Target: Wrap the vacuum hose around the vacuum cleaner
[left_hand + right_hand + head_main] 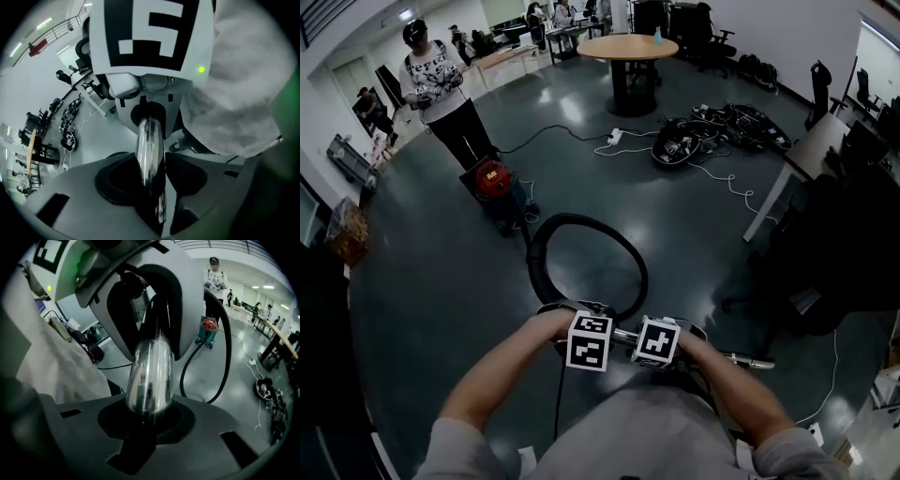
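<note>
While I stand on the dark, shiny floor (694,234), I hold both grippers close to my tummy, side by side. A shiny metal tube (149,150) runs from one gripper to the other.

My right gripper (149,427) is closed tight on the tube. The tube sits right in the round dip between its jaws.

My left gripper (153,201) has a jaw on each side of the same tube. A thin strip of light shows beside the tube, so this gripper is loose around it and not squeezing.

The black hose (532,261) starts near my left gripper and bends in a big ring in front of me. Its far end goes to the red vacuum cleaner (492,178), which stands on the floor well away from me. The hose is not wrapped around the vacuum cleaner.

A person (441,89) stands just behind the vacuum cleaner. Farther back is a round counter (628,45) with a small bottle (657,36) on it. A heap of black cables (712,131) lies on the floor near the counter.
</note>
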Available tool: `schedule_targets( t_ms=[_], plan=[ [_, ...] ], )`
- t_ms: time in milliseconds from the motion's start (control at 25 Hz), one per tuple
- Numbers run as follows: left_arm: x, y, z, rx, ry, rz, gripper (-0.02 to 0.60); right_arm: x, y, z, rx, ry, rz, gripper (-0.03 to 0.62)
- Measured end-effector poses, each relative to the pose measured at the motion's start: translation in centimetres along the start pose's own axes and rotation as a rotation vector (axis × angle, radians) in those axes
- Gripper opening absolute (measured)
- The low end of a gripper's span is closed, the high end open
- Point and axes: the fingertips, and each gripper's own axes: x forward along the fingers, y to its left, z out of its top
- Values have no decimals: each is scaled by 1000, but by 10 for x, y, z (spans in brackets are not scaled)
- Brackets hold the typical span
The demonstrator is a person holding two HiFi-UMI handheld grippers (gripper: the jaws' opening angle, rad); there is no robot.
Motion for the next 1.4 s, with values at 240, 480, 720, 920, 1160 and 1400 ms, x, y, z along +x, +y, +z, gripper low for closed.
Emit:
schedule_targets(
  t_ms=[240,480,720,920,1160,1400],
  plan=[
    [13,44,8,-181,-77,27,172,-16,-46,-12,-165,108,39,87],
    [25,73,11,-340,-100,7,170,-14,-76,-32,-242,168,159,87],
    [30,95,12,-453,-88,44,170,-21,-98,-32,-351,116,202,91],
    [43,100,2,-559,-52,51,171,-49,-120,-17,-392,-35,200,199],
    [56,106,-11,-694,-23,86,172,-100,-154,-3,-386,-200,109,206],
    [54,123,-14,-862,-63,158,172,-157,-181,6,-173,-495,38,206]
  ],
)
